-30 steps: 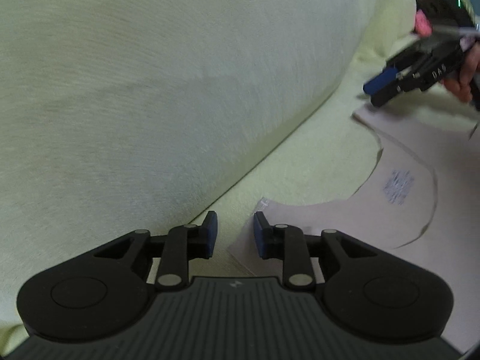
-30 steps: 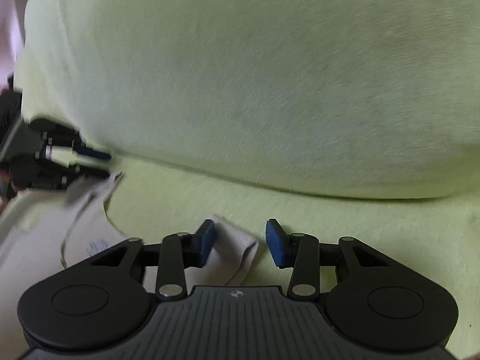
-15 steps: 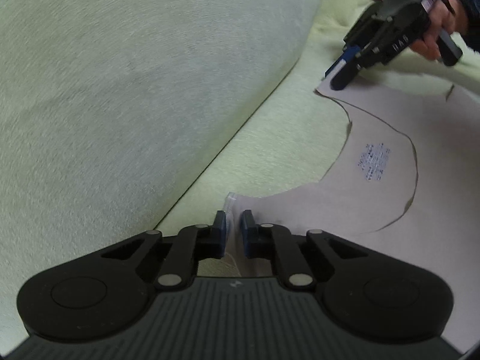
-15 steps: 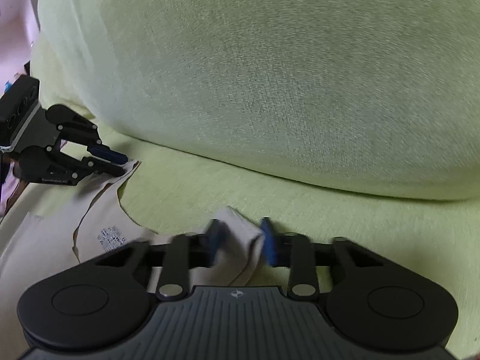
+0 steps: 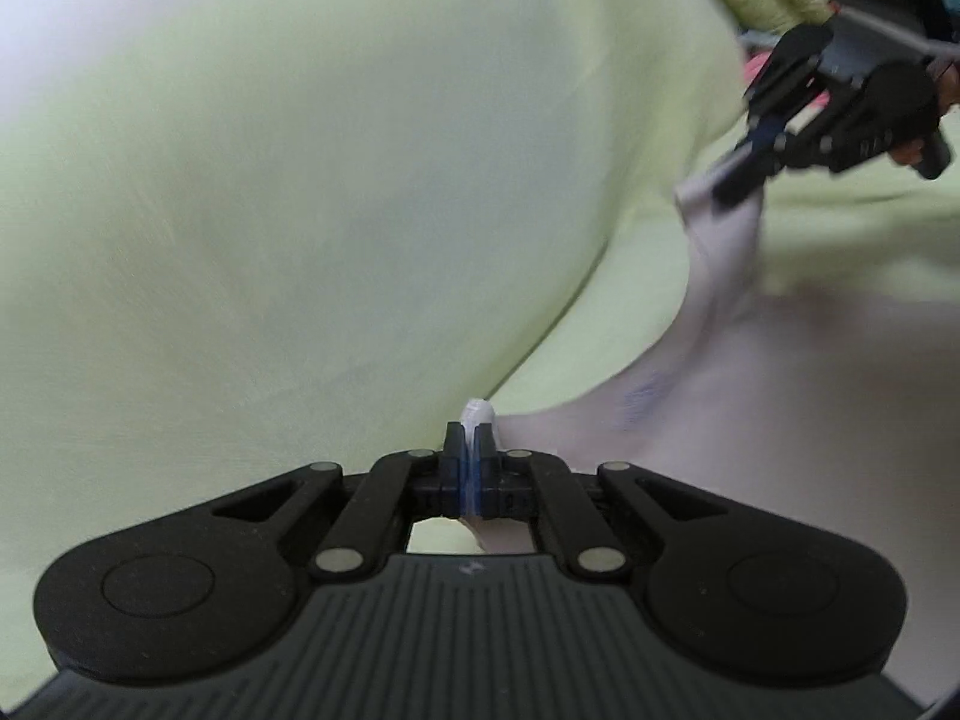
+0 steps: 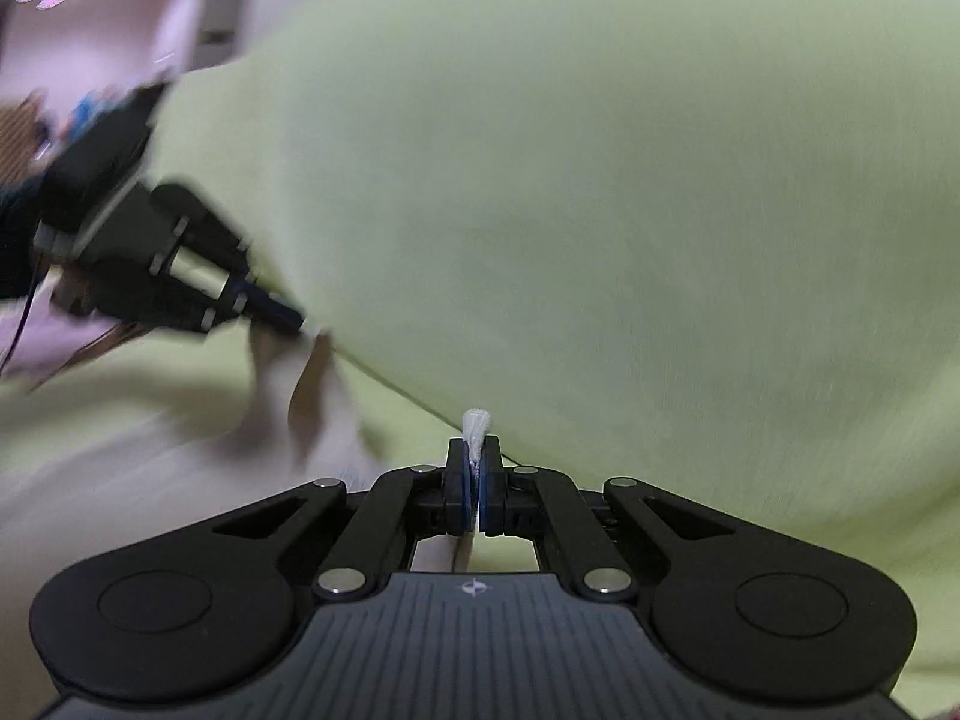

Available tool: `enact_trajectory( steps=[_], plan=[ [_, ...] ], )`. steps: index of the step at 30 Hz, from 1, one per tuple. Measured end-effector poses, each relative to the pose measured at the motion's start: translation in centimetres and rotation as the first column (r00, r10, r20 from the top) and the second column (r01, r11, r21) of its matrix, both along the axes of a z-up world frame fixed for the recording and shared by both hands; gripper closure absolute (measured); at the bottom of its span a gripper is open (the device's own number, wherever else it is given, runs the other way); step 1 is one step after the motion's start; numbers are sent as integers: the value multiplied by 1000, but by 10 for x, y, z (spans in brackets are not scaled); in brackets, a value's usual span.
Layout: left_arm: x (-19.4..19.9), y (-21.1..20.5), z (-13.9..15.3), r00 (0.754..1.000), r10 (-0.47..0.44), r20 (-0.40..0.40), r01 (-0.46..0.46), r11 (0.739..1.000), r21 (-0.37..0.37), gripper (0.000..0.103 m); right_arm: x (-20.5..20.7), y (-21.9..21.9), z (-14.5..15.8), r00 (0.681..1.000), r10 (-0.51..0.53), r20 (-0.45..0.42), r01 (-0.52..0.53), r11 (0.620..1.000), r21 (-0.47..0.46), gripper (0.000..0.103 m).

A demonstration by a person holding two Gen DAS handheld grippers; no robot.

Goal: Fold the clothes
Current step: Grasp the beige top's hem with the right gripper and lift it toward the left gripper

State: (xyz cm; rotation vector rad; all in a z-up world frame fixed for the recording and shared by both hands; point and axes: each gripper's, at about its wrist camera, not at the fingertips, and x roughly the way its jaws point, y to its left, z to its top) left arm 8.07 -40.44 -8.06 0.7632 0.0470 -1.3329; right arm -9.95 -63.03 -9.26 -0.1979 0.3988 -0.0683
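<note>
A pale beige garment (image 5: 780, 396) lies on a yellow-green sofa seat, its neck end lifted off the cushion. My left gripper (image 5: 468, 438) is shut on one shoulder corner, and a tuft of cloth sticks out above the pads. My right gripper (image 6: 474, 450) is shut on the other shoulder corner, with a white tuft showing between its blue pads. In the left wrist view the right gripper (image 5: 744, 174) hangs at the upper right with cloth trailing down from it. In the right wrist view the left gripper (image 6: 282, 315) is at the left, blurred, and the garment (image 6: 120, 468) sags below it.
The sofa's big yellow-green back cushion (image 5: 360, 180) rises right behind both grippers. The seat cushion (image 5: 870, 228) runs under the garment. A hand (image 5: 912, 150) holds the right gripper's handle. A bright room corner (image 6: 120, 0) shows at the upper left.
Both grippers closed on the garment's shoulder corners, then rose and pulled back from the seat. The cloth that lay flat now hangs lifted between them, blurred by motion.
</note>
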Motion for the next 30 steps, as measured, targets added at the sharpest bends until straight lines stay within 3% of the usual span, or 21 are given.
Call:
enact_trajectory(
  steps=[3, 5, 8, 10, 12, 15, 18, 23, 25, 27, 30],
  plan=[
    [-62, 62, -4, 1000, -28, -9, 28, 999, 15, 98, -52, 67, -8, 997, 66, -45, -71, 990, -120, 102],
    [-101, 96, -20, 999, -43, -2, 43, 996, 81, 92, -82, 107, -25, 991, 65, -113, -84, 981, -174, 102],
    [-151, 136, -46, 998, -60, 28, 55, 984, 172, 88, -119, 151, -53, 979, -1, -205, -41, 979, -202, 82],
    [-174, 150, -61, 991, -76, 106, 52, 976, 213, 85, -138, 178, -70, 968, -53, -246, -4, 975, -224, 76],
    [-190, 157, -73, 976, -94, 195, 45, 969, 243, 76, -150, 195, -79, 958, -109, -266, 37, 964, -262, 74],
    [-192, 146, -84, 940, -101, 325, 15, 967, 256, 75, -156, 212, -86, 945, -173, -279, 69, 936, -346, 70],
    [-179, 122, -97, 877, -106, 469, -37, 958, 286, 75, -140, 224, -97, 933, -216, -288, 50, 870, -490, 69],
    [-155, 93, -127, 795, -204, 571, -43, 921, 387, 76, -106, 216, -108, 930, -216, -296, -9, 793, -609, 70],
    [-150, 91, -139, 757, -244, 606, -36, 911, 412, 85, -92, 212, -116, 925, -210, -317, -51, 758, -650, 70],
    [-149, 90, -143, 750, -263, 607, -28, 904, 426, 93, -81, 208, -126, 915, -208, -347, -98, 718, -689, 71],
    [-149, 89, -144, 750, -279, 600, -21, 897, 442, 98, -76, 202, -137, 911, -182, -370, -160, 671, -724, 84]
  ],
)
